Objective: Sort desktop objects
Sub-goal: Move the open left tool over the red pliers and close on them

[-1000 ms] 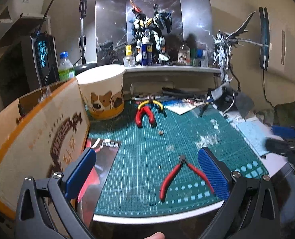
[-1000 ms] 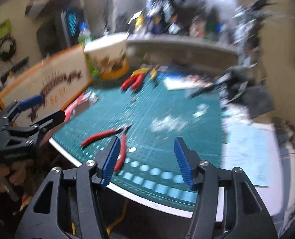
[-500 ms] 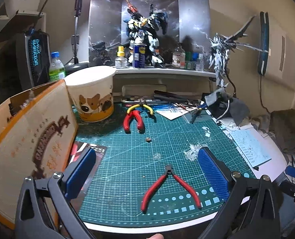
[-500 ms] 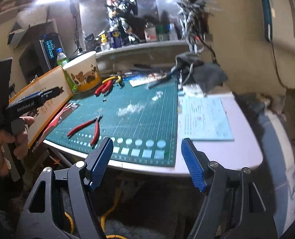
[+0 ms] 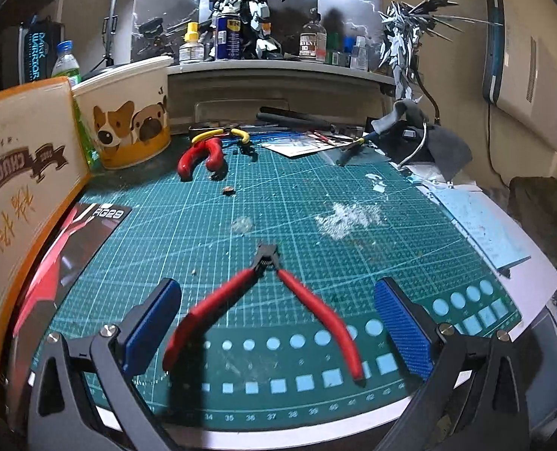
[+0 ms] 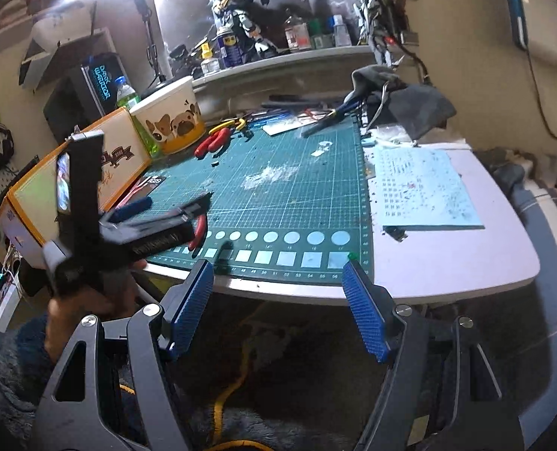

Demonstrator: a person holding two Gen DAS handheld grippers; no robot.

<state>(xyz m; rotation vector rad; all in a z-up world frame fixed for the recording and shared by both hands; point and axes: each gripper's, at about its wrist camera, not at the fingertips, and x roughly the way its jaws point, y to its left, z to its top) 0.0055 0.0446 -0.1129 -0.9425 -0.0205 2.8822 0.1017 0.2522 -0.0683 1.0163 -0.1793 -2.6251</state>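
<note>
Red-handled nippers (image 5: 263, 300) lie open on the green cutting mat (image 5: 316, 195), jaws pointing away. My left gripper (image 5: 274, 323) is open just above the mat's front edge, its blue pads either side of the spread handles, not touching them. In the right wrist view the left gripper (image 6: 165, 214) largely covers the nippers (image 6: 200, 229). Thick red pliers (image 5: 199, 154) and yellow-handled pliers (image 5: 222, 134) lie at the mat's far left. My right gripper (image 6: 278, 308) is open and empty, held below and in front of the table edge.
A corgi-print tub (image 5: 128, 124) and an orange-edged box (image 5: 19, 188) stand at the left. A red booklet (image 5: 68, 240) lies beside the mat. A blue decal sheet (image 6: 425, 191) lies on the right. A grey cloth (image 6: 410, 97), tools and a shelf of bottles and models (image 5: 241, 18) sit behind.
My left gripper has moved forward and down to the red-handled nippers, which now lie between its pads. My right gripper has swung slightly left, staying below the table edge.
</note>
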